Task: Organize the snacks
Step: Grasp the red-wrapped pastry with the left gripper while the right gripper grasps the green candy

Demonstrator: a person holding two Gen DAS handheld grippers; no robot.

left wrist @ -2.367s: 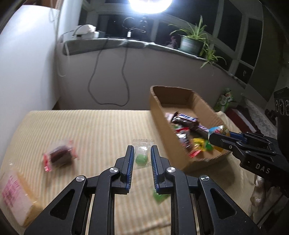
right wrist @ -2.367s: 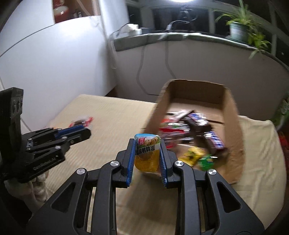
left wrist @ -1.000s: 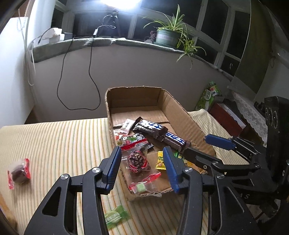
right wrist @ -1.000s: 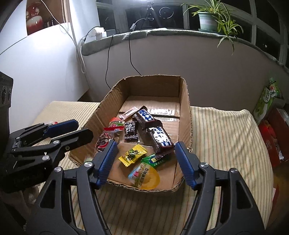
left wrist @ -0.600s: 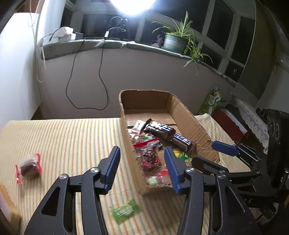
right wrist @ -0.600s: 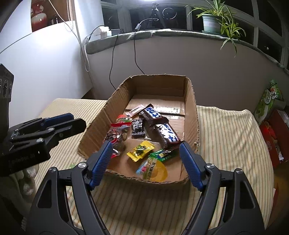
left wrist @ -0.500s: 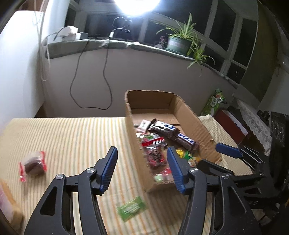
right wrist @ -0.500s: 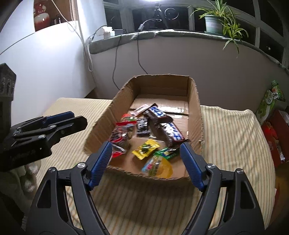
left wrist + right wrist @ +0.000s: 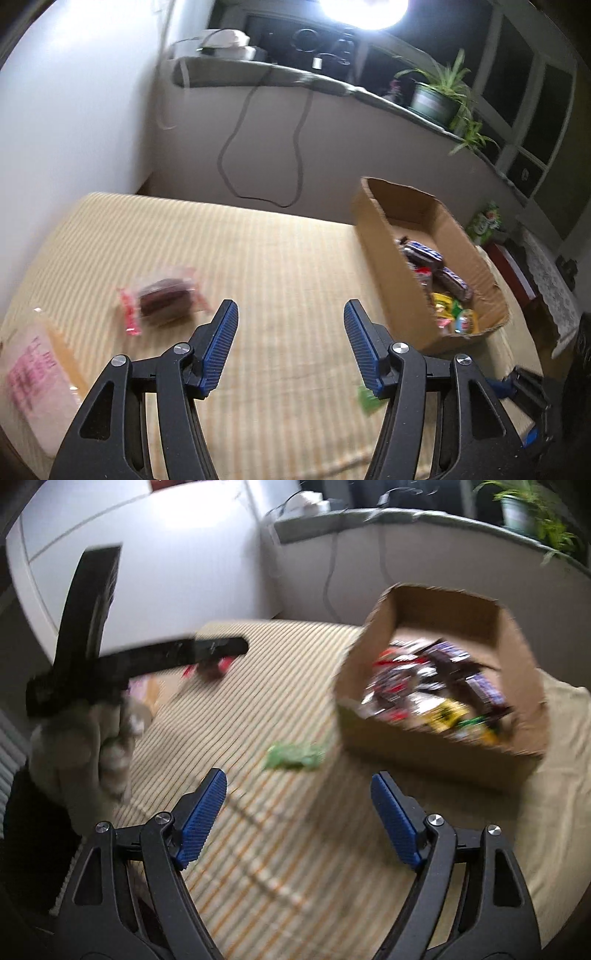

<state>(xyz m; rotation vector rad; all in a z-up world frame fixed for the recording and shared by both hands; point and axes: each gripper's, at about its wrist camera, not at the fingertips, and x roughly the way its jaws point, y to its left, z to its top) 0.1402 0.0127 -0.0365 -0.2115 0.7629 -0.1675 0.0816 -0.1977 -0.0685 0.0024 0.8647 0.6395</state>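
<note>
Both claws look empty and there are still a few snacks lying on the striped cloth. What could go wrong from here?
The green packet is flat and thin, so the right gripper might slide over it or pinch the striped cloth instead. The left gripper is near the clear-wrapped dark snack; its slippery wrapper could slip out on the way. The cardboard box is already crowded, so another snack may perch on the pile.

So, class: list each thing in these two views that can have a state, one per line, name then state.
Left gripper: open, empty.
Right gripper: open, empty.
Cardboard box: open-topped, holding snacks.
Green candy: loose on the cloth, outside the box.
Red-wrapped cake: sealed, lying on the cloth.
Pink-printed packet: lying flat.
</note>
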